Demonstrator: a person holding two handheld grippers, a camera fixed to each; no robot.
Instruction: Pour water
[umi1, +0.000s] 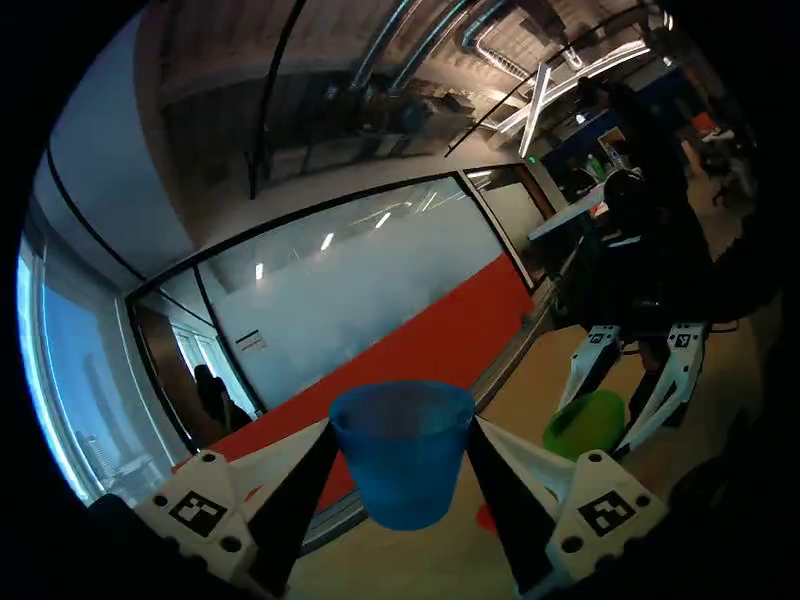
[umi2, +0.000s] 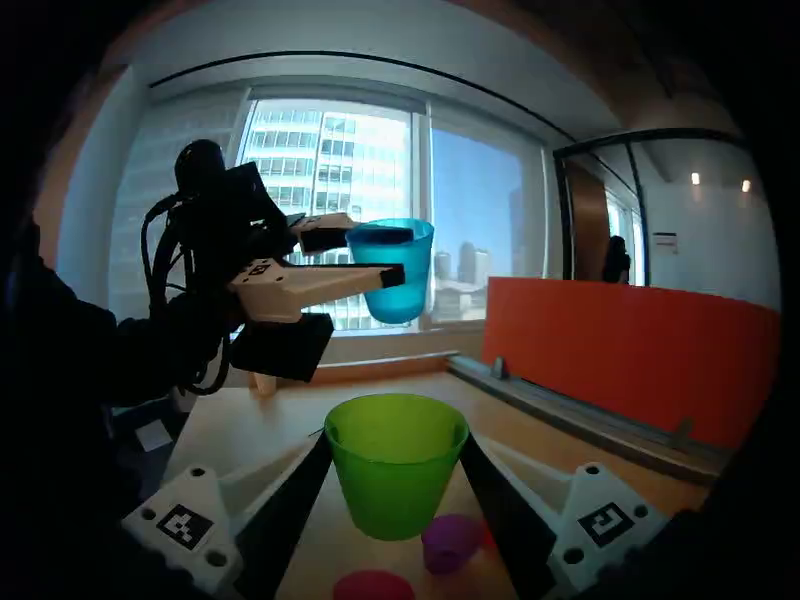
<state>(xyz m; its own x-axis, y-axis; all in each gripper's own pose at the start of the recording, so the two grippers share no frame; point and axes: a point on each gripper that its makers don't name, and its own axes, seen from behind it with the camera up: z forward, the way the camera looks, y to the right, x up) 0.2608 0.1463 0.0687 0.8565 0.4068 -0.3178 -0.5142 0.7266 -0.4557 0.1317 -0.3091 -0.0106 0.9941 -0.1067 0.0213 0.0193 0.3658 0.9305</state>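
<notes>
In the left gripper view, well to the left of the green cup (umi1: 583, 420), an orange partition (umi1: 440, 330) slants under a frosted glass wall (umi1: 350, 280). Nearer, in the low middle, the left claw (umi1: 403, 440) holds the blue cup (umi1: 403, 470), with both black pads lying against the cup's sides and its mouth open upward. To the right and farther off, the green cup sits between the white fingers of the right claw (umi1: 598, 430).

In the right gripper view, a dark sleeve (umi2: 70, 350) comes in far left of the green cup and carries the left claw. That claw is raised well above the worktop (umi2: 245, 430). It clasps the blue cup, one finger before it and one behind. The blue cup hangs higher than the green cup and farther back, in front of the window (umi2: 330, 170), and is close to upright.

In the near middle the right claw grips the green cup, both pads touching its sides, and the cup stands upright. Just below and right of the green cup a small purple cup (umi2: 450, 540) rests on the worktop, with a pink round thing (umi2: 372, 585) near it at the bottom edge. Farther right of the green cup a grey rail (umi2: 560, 405) runs along the foot of the orange partition.

Whether either cup holds water cannot be told.
</notes>
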